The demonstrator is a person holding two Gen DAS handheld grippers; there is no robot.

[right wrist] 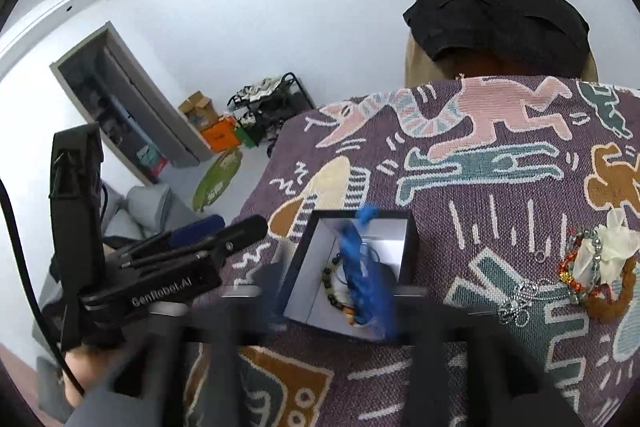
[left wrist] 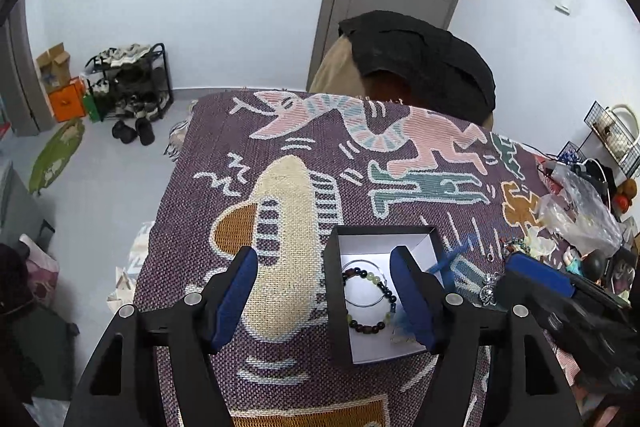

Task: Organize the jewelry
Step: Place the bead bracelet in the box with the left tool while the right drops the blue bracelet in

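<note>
A table draped in a purple woven cloth with cartoon figures carries everything. Near its front edge stands a small open box, black outside and white inside. In it lie a beaded bracelet of dark and pale green beads and a thin wire hoop, and in the right wrist view a blue tasselled piece hangs blurred over the box's middle.

The left tongs are spread wide and hold nothing; one pad sits over the cloth left of the box, the other over the box's right side. The right tongs are smeared by motion blur at the box's near rim, so whether they are released or clenched on the blue piece cannot be told.

Off to the right on the cloth waits a loose heap: a silver ball chain, an orange-red beaded strand, a brown beaded bracelet and a bit of white gauzy fabric.

These pieces are probably light and limp. The chains would likely slip and sag from the pads, so a pinch across a bunched part should serve best. The bead strands are firmer, and are best taken across a single bead or the cord.
</note>
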